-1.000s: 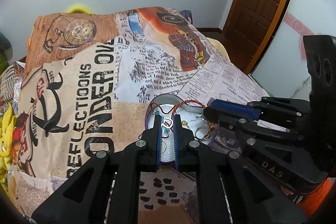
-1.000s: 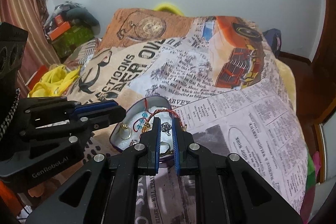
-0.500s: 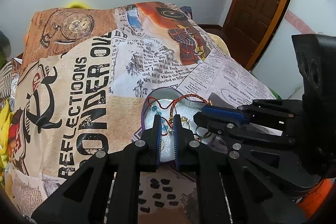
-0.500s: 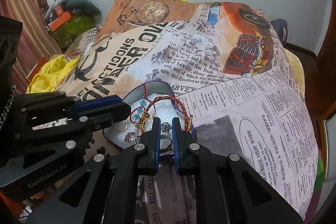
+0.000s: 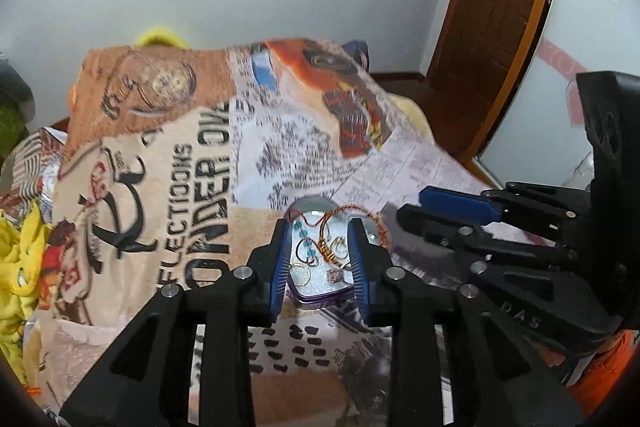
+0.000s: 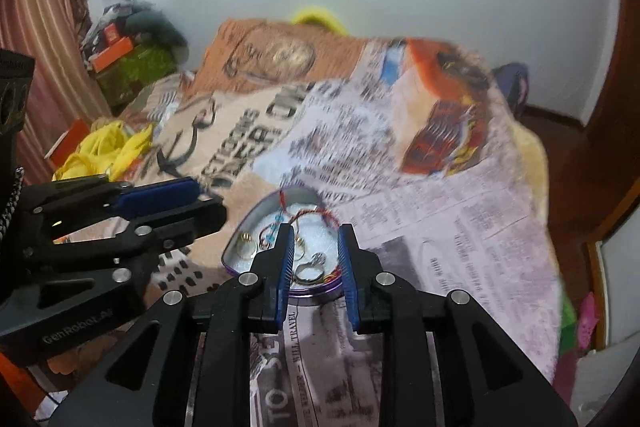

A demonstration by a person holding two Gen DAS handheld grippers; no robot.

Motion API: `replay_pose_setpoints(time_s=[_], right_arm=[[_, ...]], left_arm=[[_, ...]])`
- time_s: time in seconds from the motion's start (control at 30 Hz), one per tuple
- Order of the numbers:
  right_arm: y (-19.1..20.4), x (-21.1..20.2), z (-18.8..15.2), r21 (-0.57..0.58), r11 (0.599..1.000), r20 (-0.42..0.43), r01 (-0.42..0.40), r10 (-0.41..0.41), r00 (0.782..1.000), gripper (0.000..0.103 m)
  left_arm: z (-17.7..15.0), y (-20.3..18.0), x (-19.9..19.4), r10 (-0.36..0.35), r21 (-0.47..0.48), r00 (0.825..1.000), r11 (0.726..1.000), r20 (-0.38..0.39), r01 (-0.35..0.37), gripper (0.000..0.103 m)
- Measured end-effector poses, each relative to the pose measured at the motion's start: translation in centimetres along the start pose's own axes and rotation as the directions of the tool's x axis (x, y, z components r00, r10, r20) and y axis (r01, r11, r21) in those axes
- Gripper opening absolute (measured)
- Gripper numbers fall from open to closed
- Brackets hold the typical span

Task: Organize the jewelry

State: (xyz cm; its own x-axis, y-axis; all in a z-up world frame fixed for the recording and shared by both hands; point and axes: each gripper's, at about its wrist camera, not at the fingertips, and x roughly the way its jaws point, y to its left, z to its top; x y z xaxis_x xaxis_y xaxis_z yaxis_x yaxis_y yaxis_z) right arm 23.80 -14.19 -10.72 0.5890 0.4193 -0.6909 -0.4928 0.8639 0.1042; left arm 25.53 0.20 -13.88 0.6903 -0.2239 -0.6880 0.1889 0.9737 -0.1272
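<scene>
A heart-shaped purple tin (image 5: 320,301) with a white lining sits on the printed bedspread. It holds a red cord bracelet (image 5: 340,215), turquoise beads (image 5: 306,239), gold rings (image 5: 301,271) and a small pendant (image 5: 335,275). My left gripper (image 5: 320,259) is open and empty, raised just above the tin's near side. In the right wrist view the tin (image 6: 256,219) holds rings (image 6: 308,269). My right gripper (image 6: 314,259) is open and empty above it. Each gripper shows in the other's view.
The printed bedspread (image 5: 192,195) covers the bed. Yellow cloth (image 5: 16,267) lies at the left edge. A wooden door (image 5: 500,7) stands at the right. Boxes and clutter (image 6: 128,67) are piled by the curtain.
Both grippers have opened from nearly shut to open and pulled back up from the tin. The jewelry lies in the tin. Both views are blurred by motion.
</scene>
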Motion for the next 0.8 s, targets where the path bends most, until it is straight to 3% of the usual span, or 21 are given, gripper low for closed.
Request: replay_pose_setpoints(time_s=[0.2, 0.37, 0.47, 0.7, 0.8], right_arm=[[1.2, -6.8, 1.1, 0.003, 1.0, 0.164, 0.026, -0.026, 0.986, 0.02], [3.2, -13.6, 1.1, -0.006, 0.999, 0.327, 0.053, -0.048, 0.944, 0.02], [4.4, -17.1, 0.6, -0.008, 0.998, 0.412, 0.059, -0.051, 0.91, 0.02], [6.9, -22.7, -1.5, -0.004, 0.996, 0.542, 0.091, -0.074, 0.837, 0.021], [7.7, -23.9, -2.2, 0.0, 0.993, 0.578, 0.121, -0.099, 0.81, 0.037]], left_arm=[[1.1, -1.3, -6.3, 0.012, 0.005, 0.993, 1.0, 0.121, -0.012, 0.028], [1.2, -3.2, -12.8, 0.017, 0.051, 0.966, 0.998, 0.26, -0.032, 0.034], [0.7, -4.5, -17.2, 0.038, 0.052, 0.926, 0.997, 0.375, -0.062, 0.039], [-1.2, -6.3, -24.1, 0.09, 0.019, 0.834, 0.993, 0.544, -0.12, 0.043], [-2.1, -6.9, -25.8, 0.118, 0.008, 0.8, 0.989, 0.588, -0.151, 0.048]])
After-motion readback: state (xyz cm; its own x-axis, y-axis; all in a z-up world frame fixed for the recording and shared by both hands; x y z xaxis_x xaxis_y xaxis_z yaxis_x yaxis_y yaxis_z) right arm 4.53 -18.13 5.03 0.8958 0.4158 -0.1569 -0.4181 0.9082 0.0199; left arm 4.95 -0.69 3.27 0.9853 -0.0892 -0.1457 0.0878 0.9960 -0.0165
